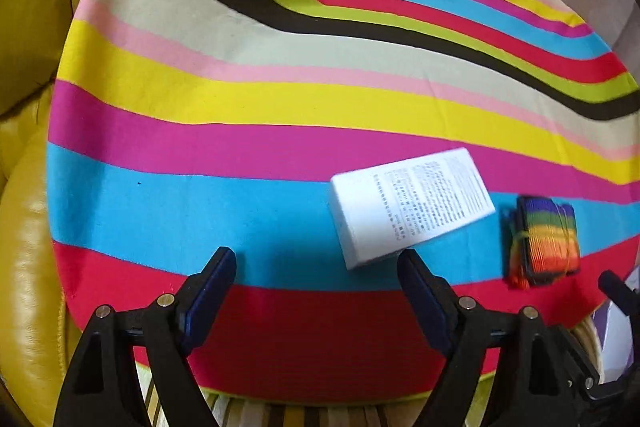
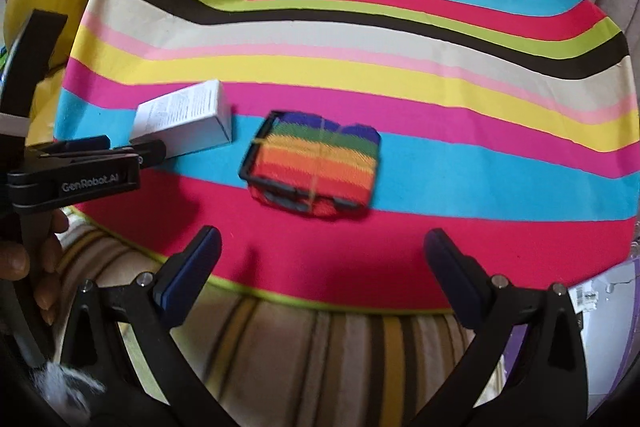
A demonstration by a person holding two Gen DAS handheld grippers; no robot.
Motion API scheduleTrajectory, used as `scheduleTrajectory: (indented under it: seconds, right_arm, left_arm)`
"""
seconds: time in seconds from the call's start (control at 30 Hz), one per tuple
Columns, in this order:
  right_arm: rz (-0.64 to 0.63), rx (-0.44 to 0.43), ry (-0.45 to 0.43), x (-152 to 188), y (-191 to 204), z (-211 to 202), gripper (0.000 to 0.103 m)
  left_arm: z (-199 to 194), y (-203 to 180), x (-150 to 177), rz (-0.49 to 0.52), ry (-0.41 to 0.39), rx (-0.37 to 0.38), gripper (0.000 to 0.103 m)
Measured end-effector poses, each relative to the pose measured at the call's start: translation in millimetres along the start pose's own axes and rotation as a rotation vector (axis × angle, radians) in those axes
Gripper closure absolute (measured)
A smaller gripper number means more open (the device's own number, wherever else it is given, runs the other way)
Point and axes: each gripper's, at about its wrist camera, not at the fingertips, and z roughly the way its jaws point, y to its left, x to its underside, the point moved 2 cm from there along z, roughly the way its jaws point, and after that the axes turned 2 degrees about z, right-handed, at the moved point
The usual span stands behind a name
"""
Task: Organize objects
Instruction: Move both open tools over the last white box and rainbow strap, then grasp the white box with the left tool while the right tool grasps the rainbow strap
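Both the left gripper and right gripper hover spread and empty. The white box, light and stiff, lies near-right on the striped cloth; take it across its narrow sides. The soft rainbow strap bundle beside it wants squeezing mid-body.

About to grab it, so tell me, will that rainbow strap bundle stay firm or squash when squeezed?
The rainbow strap bundle looks like folded woven webbing, so it would probably give somewhat. A thin band around it should keep it together. Lying flat on the striped cloth, it seems unlikely to roll.
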Motion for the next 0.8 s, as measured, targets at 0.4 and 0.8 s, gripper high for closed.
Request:
scheduleTrajectory:
  seconds: [0.4,0.8]
  right_arm:
    - [0.075,0.008,0.003,-23,6,23,0.001]
    - [0.113,0.024,0.045,-31,-3,48,0.010]
  left_arm:
    - [-29,14,8,-0.143,-0.106,0.120,0.018]
    - [-23,-24,-9,-0.187,-0.118,0.141,0.004]
